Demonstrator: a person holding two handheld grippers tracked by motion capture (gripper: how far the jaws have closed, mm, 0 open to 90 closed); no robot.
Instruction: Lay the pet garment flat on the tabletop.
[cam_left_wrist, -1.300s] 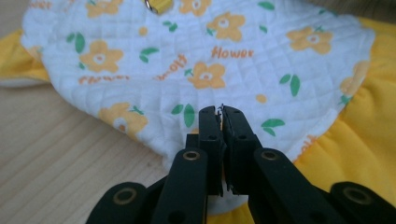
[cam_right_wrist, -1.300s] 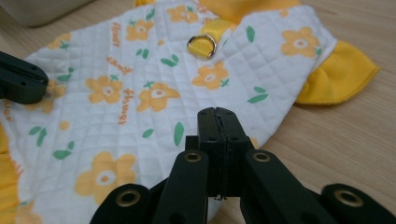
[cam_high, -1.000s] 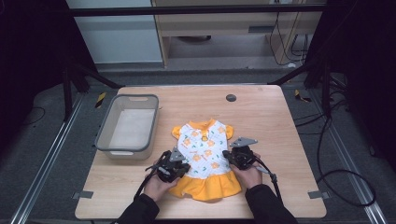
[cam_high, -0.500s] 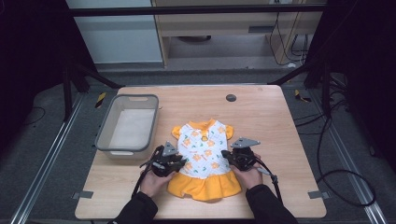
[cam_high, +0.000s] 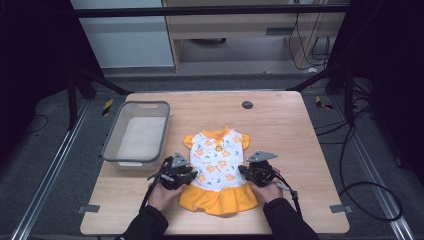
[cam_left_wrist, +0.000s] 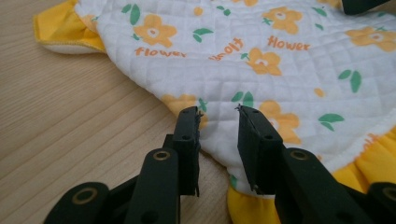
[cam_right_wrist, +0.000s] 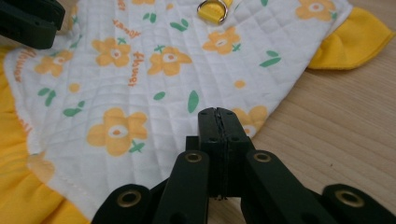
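1. The white quilted dress with orange flowers and yellow ruffle (cam_high: 218, 170) lies flat on the wooden worktop (cam_high: 280, 125), right of the grey plastic bin (cam_high: 137, 134).
2. The left gripper (cam_left_wrist: 218, 114) has just been opening; its jaws stand released over the dress's edge.
3. The right gripper (cam_right_wrist: 218, 113) has its jaws clenched at the dress's opposite edge, pinching no visible fabric.

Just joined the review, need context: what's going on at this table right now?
A person works a small flowered dress lying flat on the wooden table with two handheld grippers. The left gripper sits at one side edge of the dress; its jaws have just been opening, with cloth between them but not pinched. The right gripper is at the opposite edge, jaws closed together. A grey bin stands to the left.
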